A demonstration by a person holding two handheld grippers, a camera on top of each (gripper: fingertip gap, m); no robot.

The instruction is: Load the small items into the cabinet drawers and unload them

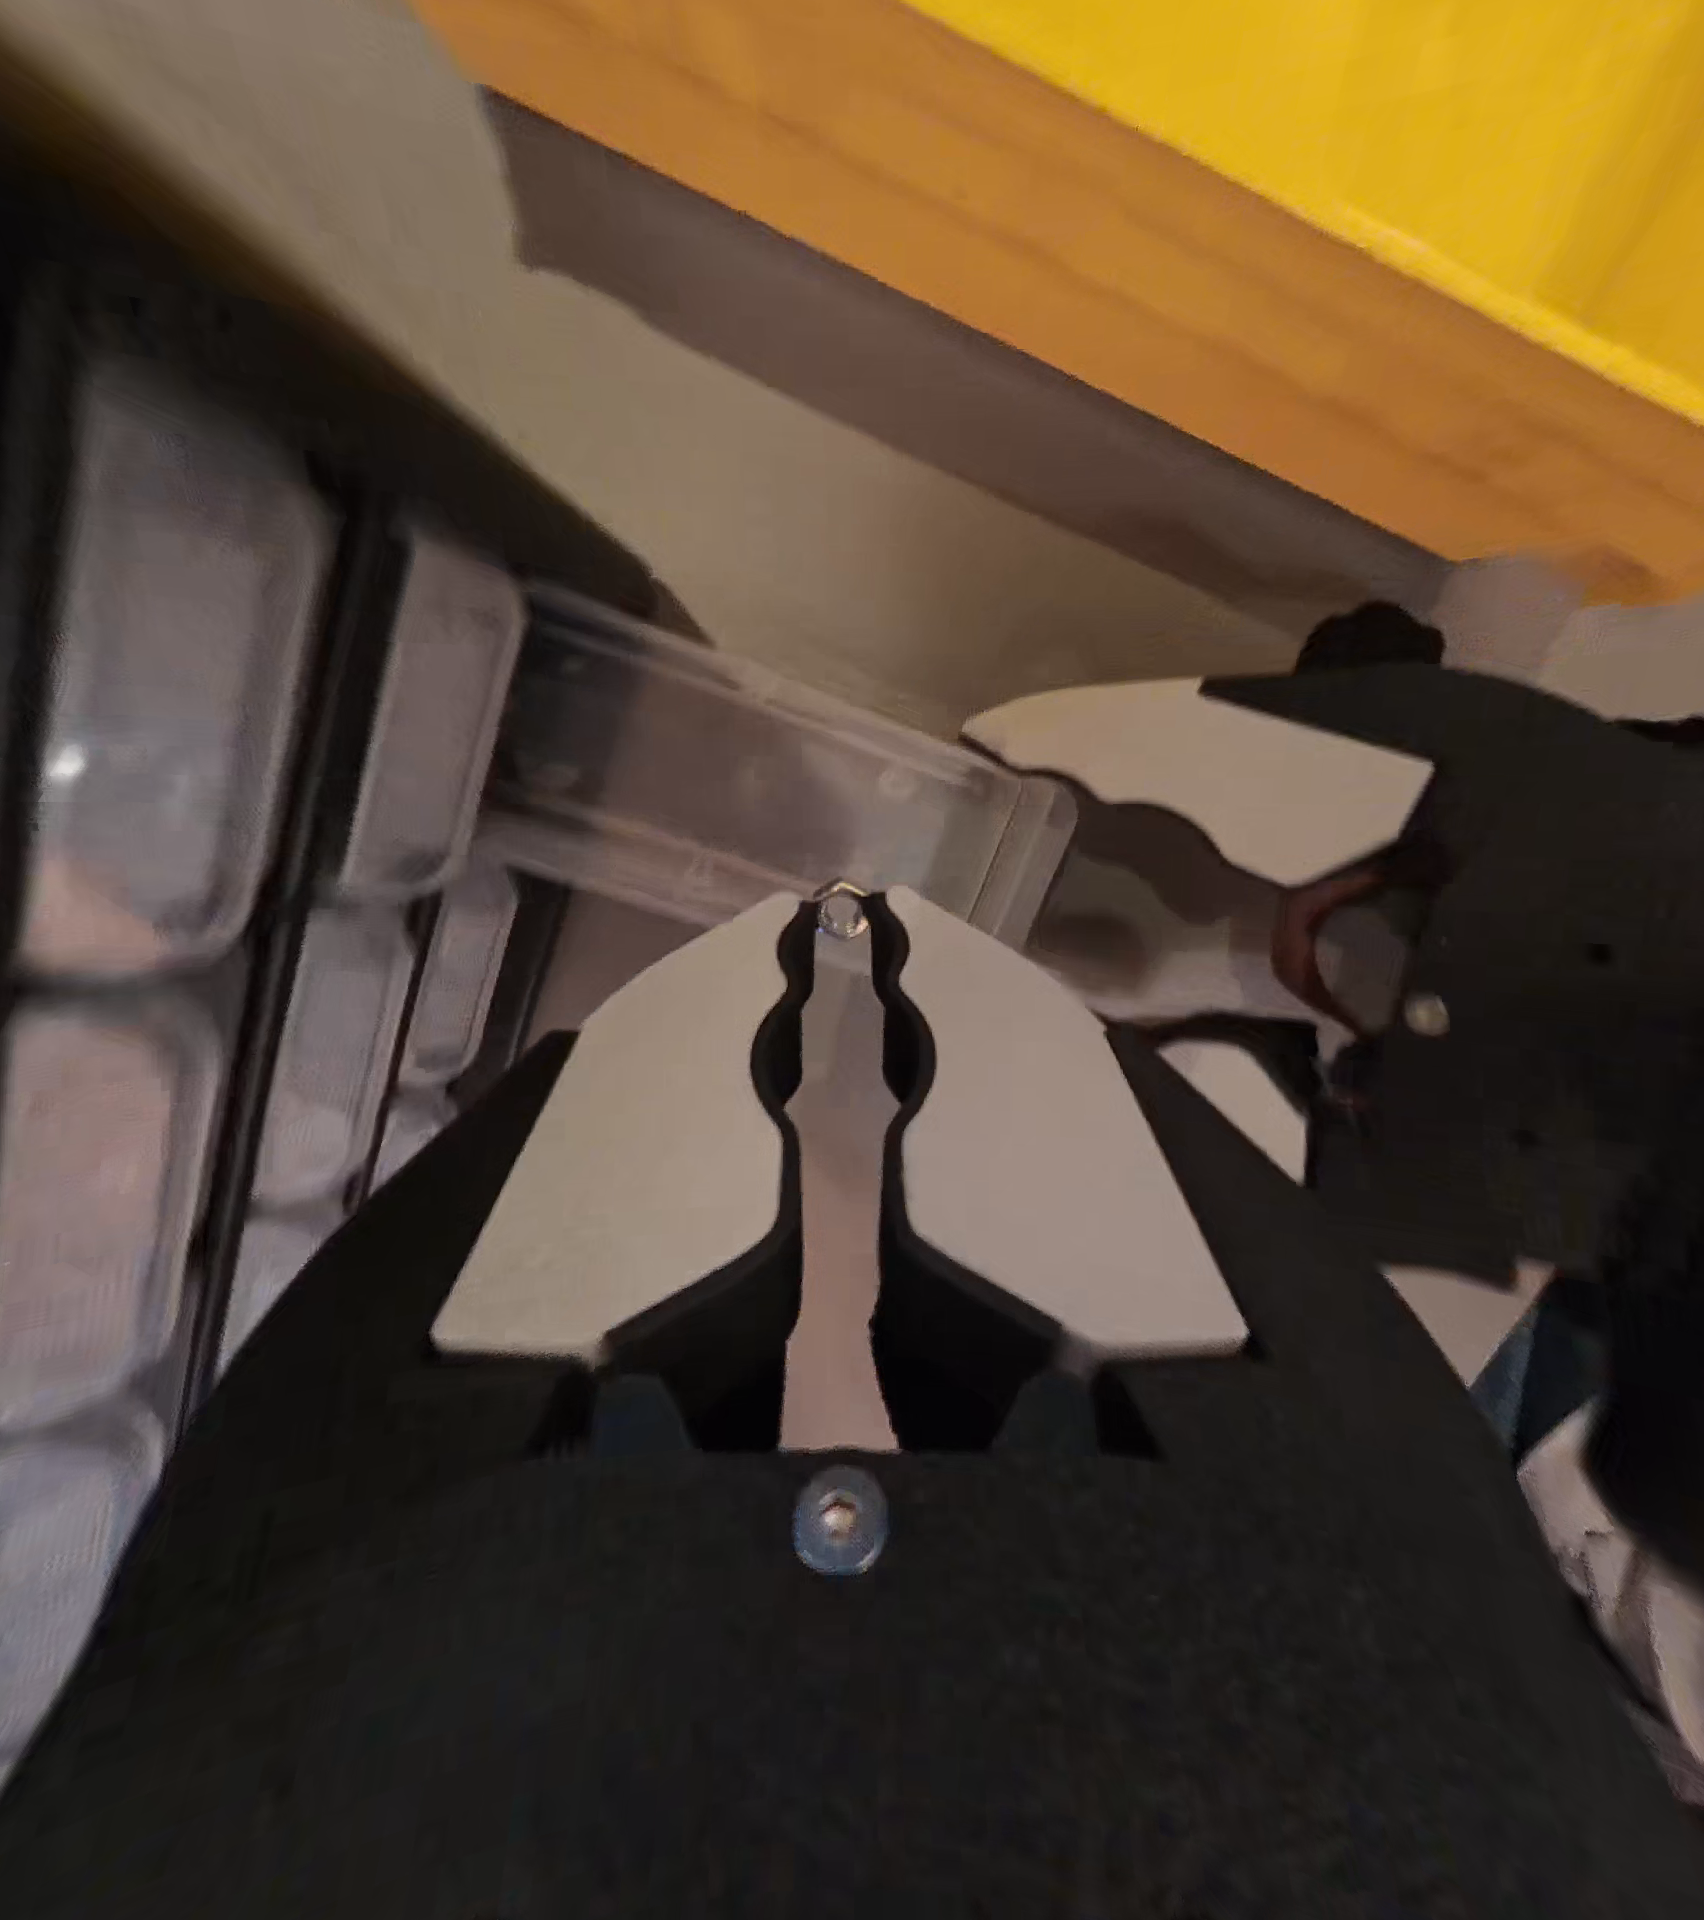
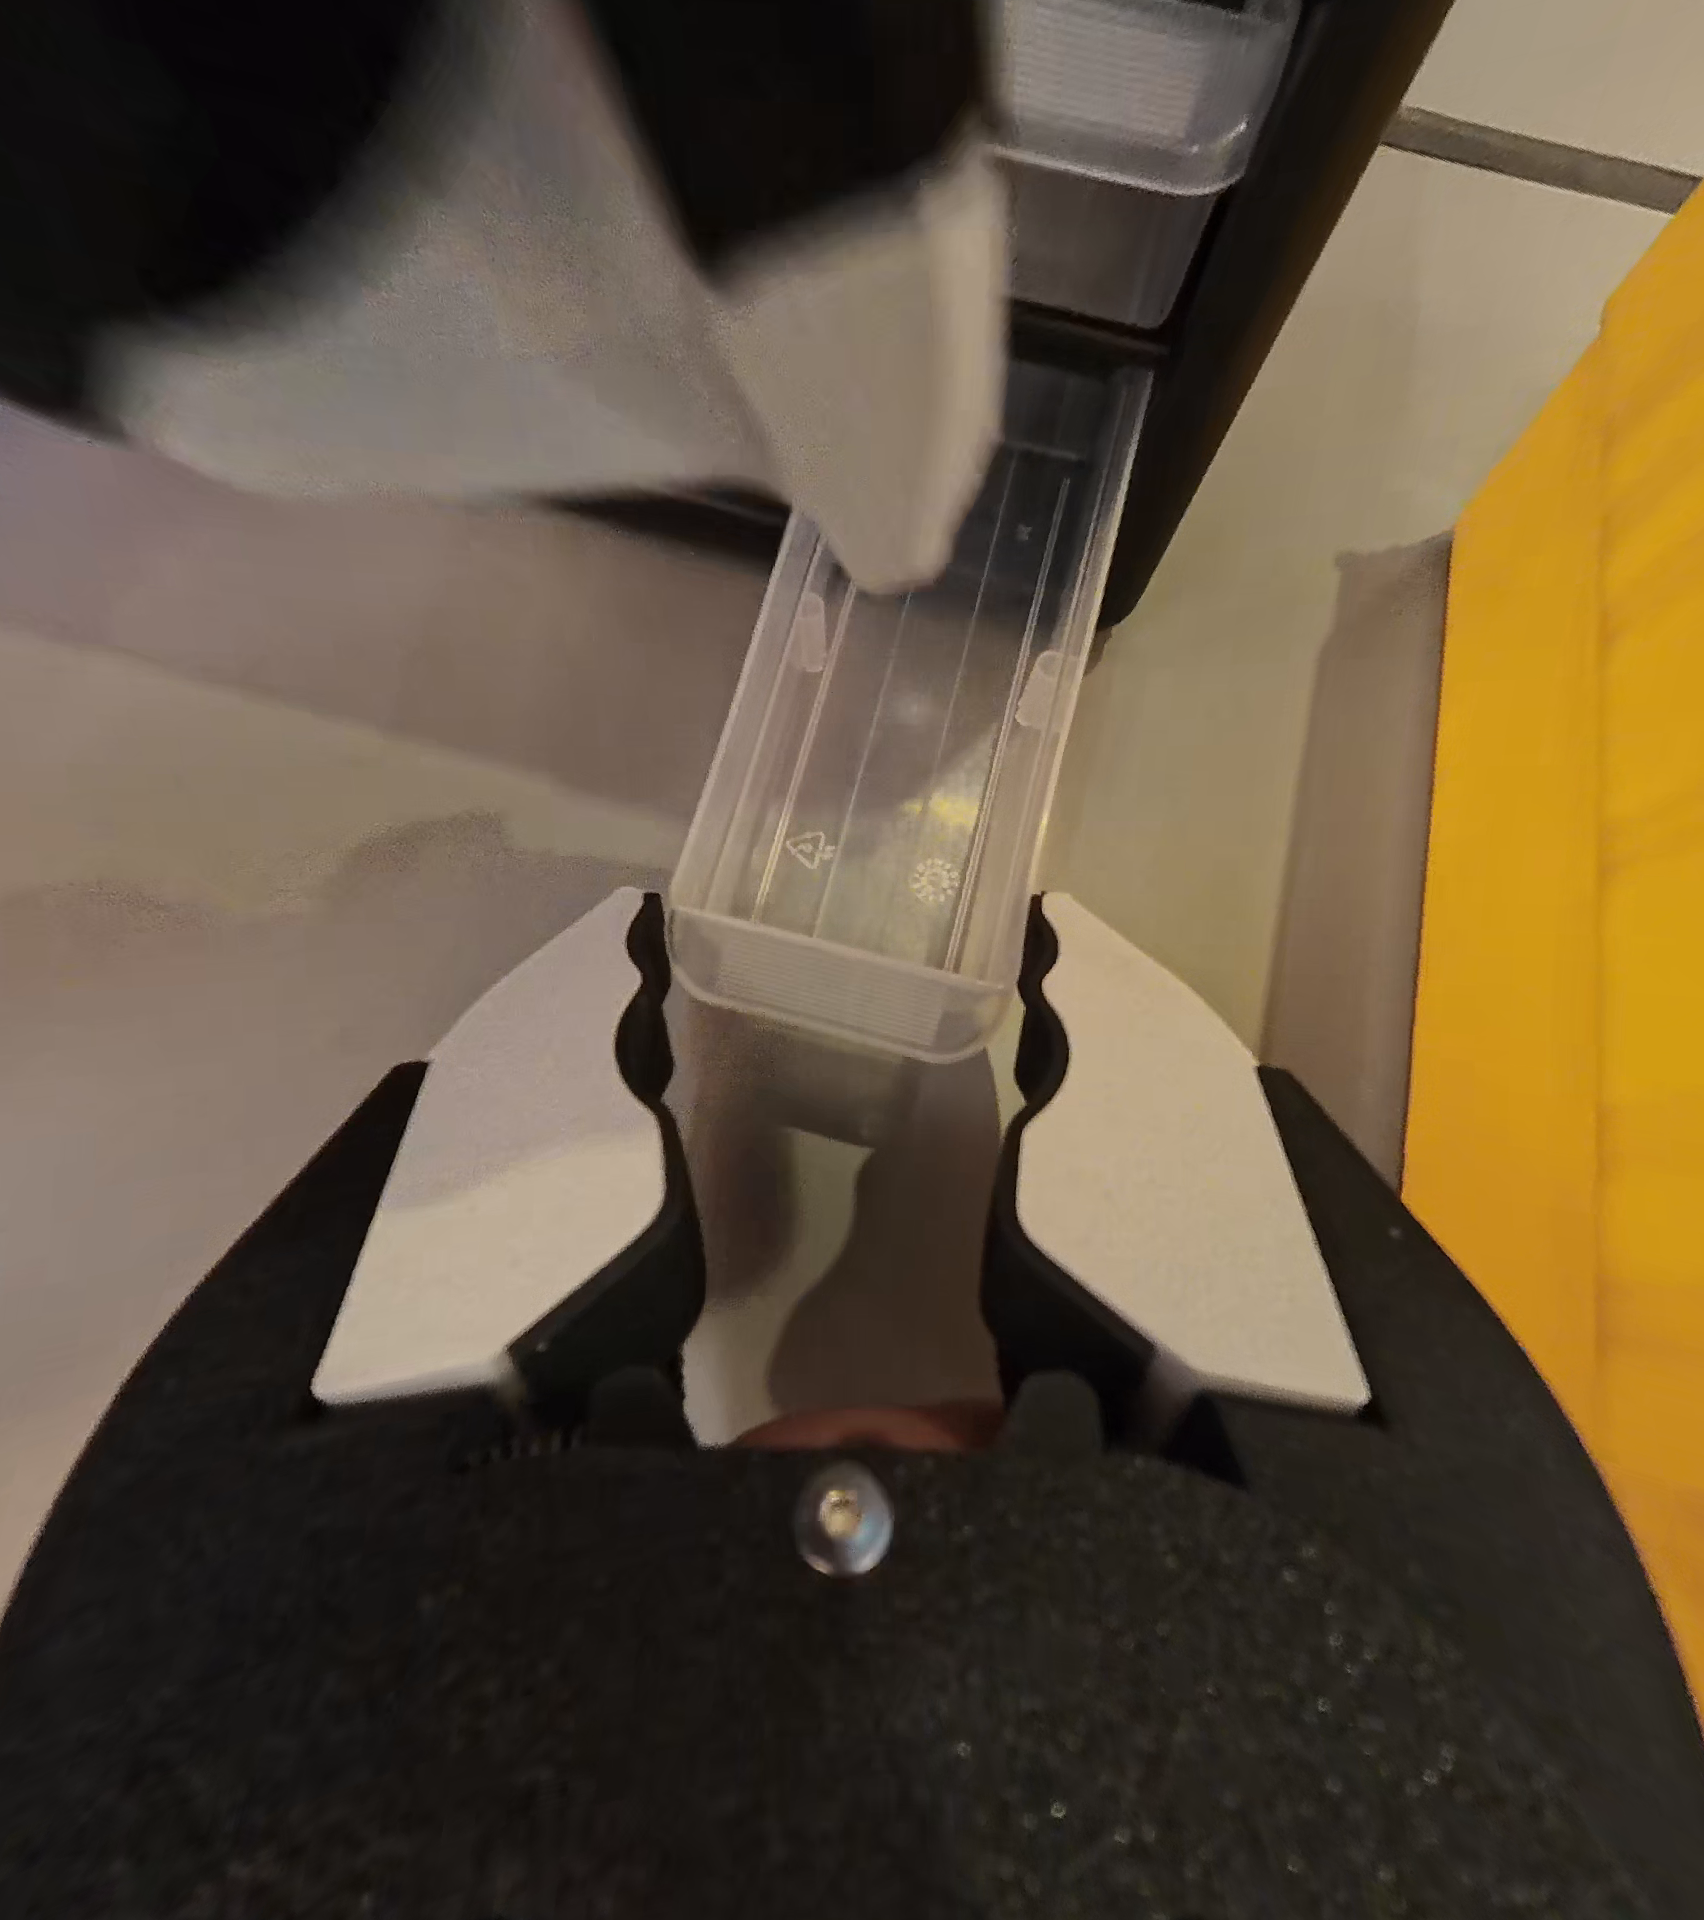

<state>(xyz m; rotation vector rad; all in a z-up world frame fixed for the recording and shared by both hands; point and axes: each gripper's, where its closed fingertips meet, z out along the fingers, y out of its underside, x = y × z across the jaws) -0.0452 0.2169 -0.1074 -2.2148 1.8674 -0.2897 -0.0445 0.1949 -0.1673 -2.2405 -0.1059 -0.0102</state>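
Steel, tiny and shiny: the hex nut [image 1: 837,914] is pinched right at the very tips of the left gripper [image 1: 840,920], whose fingers [image 1: 713,1049] are clenched on it, just beside the rim of the pulled-out clear drawer [image 1: 723,790]. I'd guess it weighs next to nothing, stiff and slick, so it could easily pop out sideways or roll off; holding it flat-to-flat across the hex looks like the safe bet. The drawer itself is thin see-through plastic, light and a bit flexy, best held at its front end. That's where the right gripper [image 2: 843,971] is, its fingers [image 2: 1087,1049] set either side of the drawer front [image 2: 832,982], though I can't tell if they're actually squeezing it. The drawer sticks out of the black cabinet [image 1: 17,727], with more clear drawers [image 1: 162,675] in the frame. Past that there's a pale bench [image 2: 152,779] and a yellow bin [image 1: 1399,125].
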